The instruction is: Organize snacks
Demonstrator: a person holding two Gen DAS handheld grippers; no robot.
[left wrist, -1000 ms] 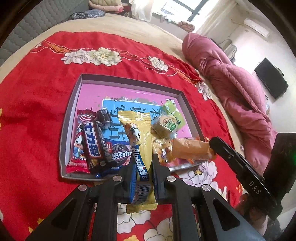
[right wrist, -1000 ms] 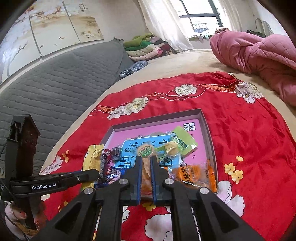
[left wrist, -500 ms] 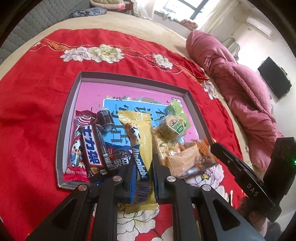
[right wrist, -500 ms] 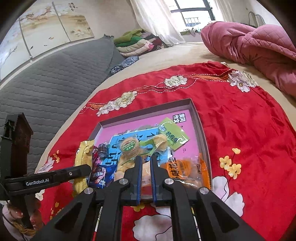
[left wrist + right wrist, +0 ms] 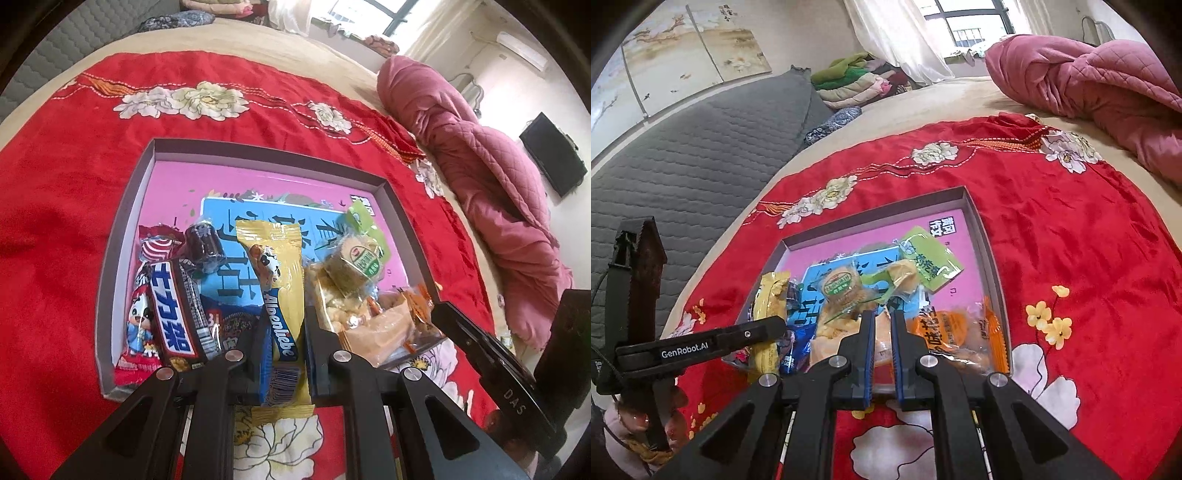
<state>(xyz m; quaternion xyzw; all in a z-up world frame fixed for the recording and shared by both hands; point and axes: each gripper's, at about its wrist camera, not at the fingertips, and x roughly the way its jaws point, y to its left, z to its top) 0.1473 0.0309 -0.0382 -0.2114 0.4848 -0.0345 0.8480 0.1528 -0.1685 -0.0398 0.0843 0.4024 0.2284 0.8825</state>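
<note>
The left gripper (image 5: pixel 282 328) pinches the light, crinkly yellow Alpenliebe packet (image 5: pixel 279 295) near its lower end over the tray's (image 5: pixel 122 236) near edge (slippery film, so a mid-body hold seems safer), while the right gripper (image 5: pixel 882 332) is clamped on a soft orange snack bag (image 5: pixel 882 343).

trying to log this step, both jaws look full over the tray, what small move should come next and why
Probably open the left gripper and let go of the yellow Alpenliebe packet. Most of the packet already lies in the tray among the other snacks, with only its tail over the near rim. The right gripper holds an orange snack bag at the tray's near edge.
</note>
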